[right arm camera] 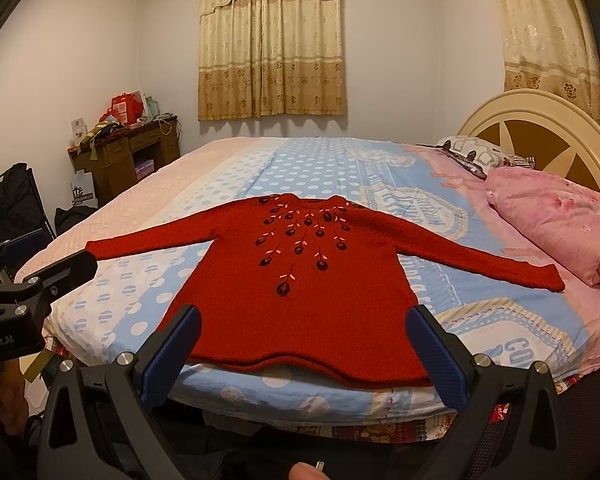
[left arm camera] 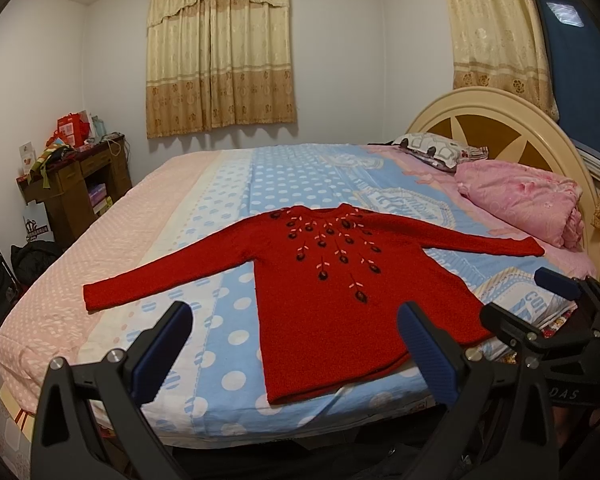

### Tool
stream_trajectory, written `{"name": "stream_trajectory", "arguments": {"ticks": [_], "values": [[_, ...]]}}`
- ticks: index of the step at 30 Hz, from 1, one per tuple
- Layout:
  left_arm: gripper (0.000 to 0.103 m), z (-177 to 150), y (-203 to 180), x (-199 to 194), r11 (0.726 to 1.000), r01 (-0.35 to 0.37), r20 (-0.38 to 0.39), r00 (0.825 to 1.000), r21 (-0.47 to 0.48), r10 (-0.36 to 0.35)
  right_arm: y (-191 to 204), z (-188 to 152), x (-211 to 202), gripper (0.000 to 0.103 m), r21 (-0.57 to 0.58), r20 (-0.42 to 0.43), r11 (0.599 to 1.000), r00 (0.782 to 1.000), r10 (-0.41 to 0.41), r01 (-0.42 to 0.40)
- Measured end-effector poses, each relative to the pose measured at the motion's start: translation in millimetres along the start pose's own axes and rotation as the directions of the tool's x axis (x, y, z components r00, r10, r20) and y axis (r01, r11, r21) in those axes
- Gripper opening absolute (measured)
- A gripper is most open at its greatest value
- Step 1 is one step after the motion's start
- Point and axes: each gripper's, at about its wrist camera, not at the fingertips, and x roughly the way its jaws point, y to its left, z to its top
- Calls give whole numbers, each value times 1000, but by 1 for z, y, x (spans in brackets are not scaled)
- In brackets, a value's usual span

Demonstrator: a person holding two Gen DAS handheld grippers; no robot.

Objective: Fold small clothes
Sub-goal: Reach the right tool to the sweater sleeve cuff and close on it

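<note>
A red knitted sweater (left arm camera: 332, 300) with dark embroidered flowers below the neck lies flat, front up, on the bed (left arm camera: 140, 220), both sleeves spread sideways and its hem toward me. My left gripper (left arm camera: 298, 344) is open and hovers off the bed's near edge, over the hem's left part. To its right is the right gripper (left arm camera: 532, 300), by the hem's right corner. In the right wrist view the sweater (right arm camera: 300, 312) fills the centre and my right gripper (right arm camera: 308, 352) stands open before the hem, holding nothing. The left gripper (right arm camera: 40, 256) shows at the left edge.
A folded pink quilt (right arm camera: 560, 220) and a patterned pillow (right arm camera: 476, 152) lie by the round headboard (right arm camera: 540, 120) on the right. A cluttered wooden desk (right arm camera: 128, 156) and a black folding chair (right arm camera: 12, 200) stand left of the bed. A thumb (right arm camera: 304, 472) shows at the bottom.
</note>
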Motion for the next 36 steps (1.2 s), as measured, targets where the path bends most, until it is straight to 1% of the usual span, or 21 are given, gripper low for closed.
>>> {"name": "stream_trajectory", "arguments": {"ticks": [5, 8, 10, 14, 18, 22, 25, 29, 32, 34, 35, 36], "values": [[103, -2, 0, 2, 1000, 8, -2, 1000, 6, -8, -1, 0, 1, 102, -2, -2, 1000, 1000, -4, 4], [103, -4, -2, 8, 999, 2, 7, 1000, 39, -2, -5, 1, 7, 102, -10, -7, 1000, 1000, -6, 6], [103, -7, -3, 20, 997, -5, 20, 1000, 72, 4, -9, 0, 14, 102, -22, -10, 1000, 1000, -9, 8], [103, 0, 0, 48, 995, 3, -15, 1000, 105, -1, -25, -1, 36, 102, -30, -28, 999, 999, -34, 34], [103, 14, 5, 77, 991, -4, -42, 999, 137, 10, -50, 2, 64, 102, -11, -35, 998, 997, -62, 62], [103, 26, 9, 107, 989, -5, -61, 998, 150, 14, -88, 8, 98, 102, 28, -68, 994, 992, -107, 109], [103, 32, 13, 134, 989, -16, -82, 996, 150, 28, -127, 11, 125, 102, 95, -110, 985, 985, -131, 141], [103, 37, 19, 170, 991, -12, -127, 992, 132, 29, -176, 9, 147, 100, 179, -148, 965, 975, -168, 194], [103, 36, 20, 197, 993, -1, -159, 987, 121, 20, -217, 6, 160, 89, 248, -186, 939, 963, -194, 237], [103, 35, 19, 213, 992, -3, -179, 983, 125, 25, -243, 3, 167, 77, 293, -220, 919, 954, -203, 263], [103, 33, 19, 220, 992, 3, -187, 982, 124, 21, -259, 2, 170, 75, 321, -240, 906, 949, -206, 277], [103, 33, 19, 224, 992, 3, -192, 981, 124, 21, -275, 0, 172, 70, 353, -253, 890, 945, -207, 289]]}}
